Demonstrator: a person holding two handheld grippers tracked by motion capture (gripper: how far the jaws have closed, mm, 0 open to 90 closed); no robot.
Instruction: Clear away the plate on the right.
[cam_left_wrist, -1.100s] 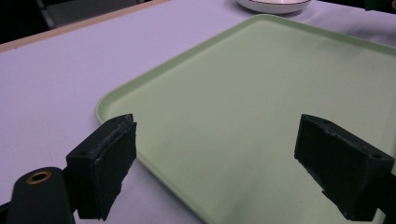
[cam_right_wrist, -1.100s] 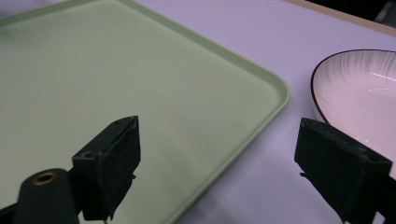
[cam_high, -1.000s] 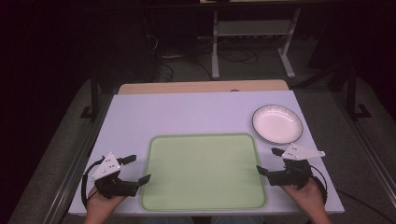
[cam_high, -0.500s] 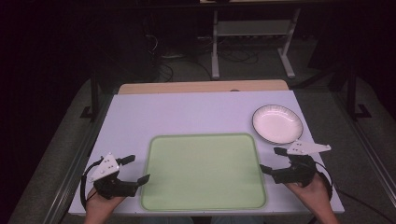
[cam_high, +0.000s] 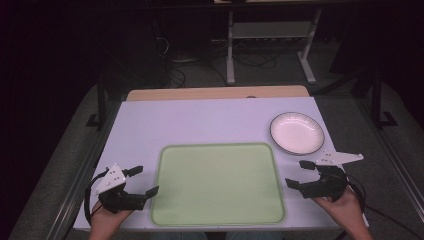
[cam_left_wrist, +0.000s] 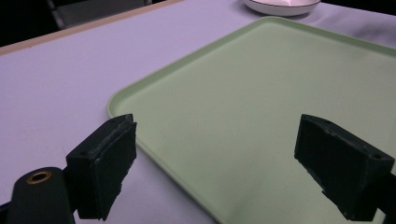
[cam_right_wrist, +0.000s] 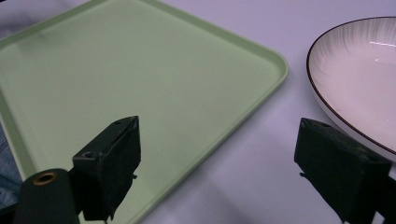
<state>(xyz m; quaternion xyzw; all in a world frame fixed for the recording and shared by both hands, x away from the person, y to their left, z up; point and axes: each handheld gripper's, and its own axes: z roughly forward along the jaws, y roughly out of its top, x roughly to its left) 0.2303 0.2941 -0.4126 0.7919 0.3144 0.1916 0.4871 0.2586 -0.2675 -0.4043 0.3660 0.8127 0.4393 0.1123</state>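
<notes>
Jaws of the right gripper (cam_high: 302, 173) gape, plate (cam_high: 297, 133) just beyond.

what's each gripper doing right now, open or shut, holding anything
Left gripper: open, holding nothing, beside the green tray.
Right gripper: open, holding nothing, near the plate.

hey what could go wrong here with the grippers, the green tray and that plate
1. The plate lies close to the tray's far right corner, and the open right gripper hovers just short of it; a careless reach might knock the plate toward the table edge.
2. The open left gripper straddles the tray's shallow rim; a grip there may slip or tilt the tray.
</notes>
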